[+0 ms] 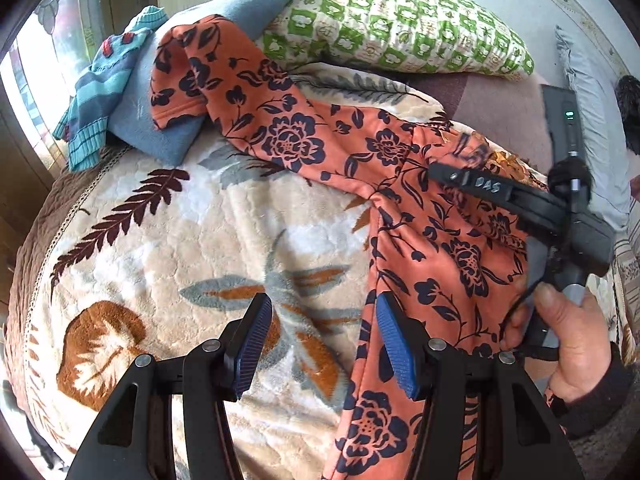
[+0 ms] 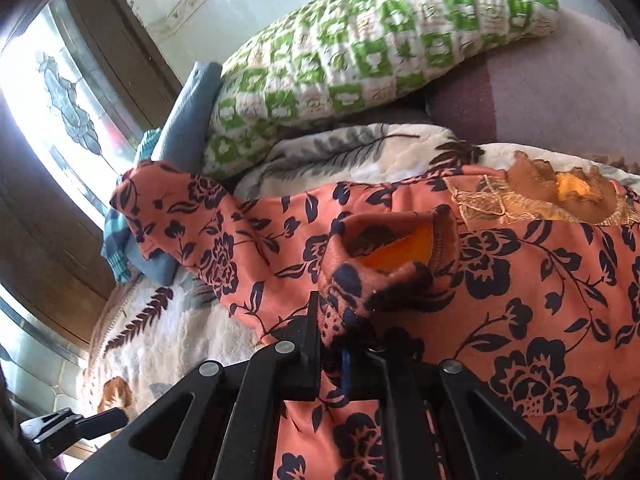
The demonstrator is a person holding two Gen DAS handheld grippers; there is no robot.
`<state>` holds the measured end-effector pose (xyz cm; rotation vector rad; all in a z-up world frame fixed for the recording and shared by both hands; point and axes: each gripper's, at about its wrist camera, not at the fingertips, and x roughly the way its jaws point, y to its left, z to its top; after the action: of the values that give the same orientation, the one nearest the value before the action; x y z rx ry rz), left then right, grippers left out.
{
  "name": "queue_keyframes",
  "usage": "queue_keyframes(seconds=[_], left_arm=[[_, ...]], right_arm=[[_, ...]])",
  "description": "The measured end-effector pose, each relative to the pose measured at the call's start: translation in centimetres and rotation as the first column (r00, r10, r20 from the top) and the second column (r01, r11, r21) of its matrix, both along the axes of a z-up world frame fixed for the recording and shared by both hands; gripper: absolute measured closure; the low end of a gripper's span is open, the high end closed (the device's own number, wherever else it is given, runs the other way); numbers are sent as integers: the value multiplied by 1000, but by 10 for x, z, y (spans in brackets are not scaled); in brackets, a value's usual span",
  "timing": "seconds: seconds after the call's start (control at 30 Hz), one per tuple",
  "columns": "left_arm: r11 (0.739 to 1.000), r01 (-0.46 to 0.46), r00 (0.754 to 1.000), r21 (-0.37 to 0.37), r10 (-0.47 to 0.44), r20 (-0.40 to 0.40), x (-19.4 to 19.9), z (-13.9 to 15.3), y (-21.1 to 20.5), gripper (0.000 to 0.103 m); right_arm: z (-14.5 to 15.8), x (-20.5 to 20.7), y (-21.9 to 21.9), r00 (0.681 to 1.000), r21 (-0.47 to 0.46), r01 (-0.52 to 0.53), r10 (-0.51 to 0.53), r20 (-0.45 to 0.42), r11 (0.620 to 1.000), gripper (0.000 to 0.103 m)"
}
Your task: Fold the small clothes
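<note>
An orange garment with dark blue flowers (image 1: 304,136) lies spread across the leaf-patterned blanket (image 1: 168,240), one sleeve reaching up to the left. My left gripper (image 1: 322,340) is open and empty, hovering over the blanket at the garment's left edge. My right gripper (image 2: 338,344) is shut on a bunched fold of the orange garment (image 2: 520,280), near a sleeve cuff (image 2: 396,248). In the left wrist view the right gripper (image 1: 448,174) rests on the garment at the right, held by a hand (image 1: 568,344).
A green-and-white checked pillow (image 1: 400,24) lies at the back. A blue folded cloth (image 1: 172,92) and a teal striped knit (image 1: 104,80) sit at the back left by a window (image 2: 48,92). The left gripper shows at lower left in the right wrist view (image 2: 72,428).
</note>
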<state>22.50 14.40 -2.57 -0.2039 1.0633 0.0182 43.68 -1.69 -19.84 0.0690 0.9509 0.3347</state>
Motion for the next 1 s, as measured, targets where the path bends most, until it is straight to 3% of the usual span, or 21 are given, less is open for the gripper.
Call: queue_keyframes(seconds=[0.07,0.13,0.23,0.3,0.37,0.43,0.5,0.6,0.67,0.73,0.83,0.87,0.9,0.93,1.0], left_arm=[[1000,-15,1000,-12,15,-5,-1,-2,6,49],[999,-26,1000,-40,26,-9,0,-3,8,49],[997,-37,999,-73,37,-5,10,-8,3,49],[995,-44,999,-90,42,-21,24,-14,-6,49],[991,-41,999,-126,38,-30,37,-20,-18,49],[990,-38,999,-138,33,-41,52,-27,-33,49],[992,-29,998,-125,23,-53,67,-35,-50,49],[998,-35,996,-59,29,-88,92,-53,-69,49],[998,-48,993,-44,43,-111,107,-64,-75,49],[997,-66,990,-32,62,-128,121,-72,-82,49],[997,-72,989,-7,71,-131,135,-76,-96,50],[997,-71,989,0,70,-126,139,-75,-102,50],[998,-64,990,6,65,-123,142,-74,-107,50],[998,-58,991,8,58,-117,145,-72,-112,50],[999,-43,995,4,43,-86,145,-65,-121,50]], right_arm=[[-19,4,17,997,-112,-37,28,-77,993,68],[-21,-5,23,996,-192,-73,60,-70,979,69],[4,-27,0,993,-103,-111,107,-41,989,65],[26,-42,-30,995,-10,-96,96,-9,995,56],[42,-58,-78,999,67,-38,36,19,997,46],[46,-71,-138,996,153,85,-87,3,984,39],[39,-80,-208,969,257,247,-242,-50,934,39],[13,-105,-301,879,391,475,-450,-160,788,39],[-3,-113,-339,831,463,550,-510,-222,695,39],[-11,-111,-362,814,511,568,-532,-233,645,39],[-18,-95,-376,797,558,579,-555,-237,595,42],[-23,-88,-382,790,576,589,-556,-260,567,48],[-25,-82,-387,786,592,594,-548,-285,544,75],[-25,-77,-391,788,596,594,-541,-294,541,94],[-9,-83,-397,789,629,560,-577,-208,539,99]])
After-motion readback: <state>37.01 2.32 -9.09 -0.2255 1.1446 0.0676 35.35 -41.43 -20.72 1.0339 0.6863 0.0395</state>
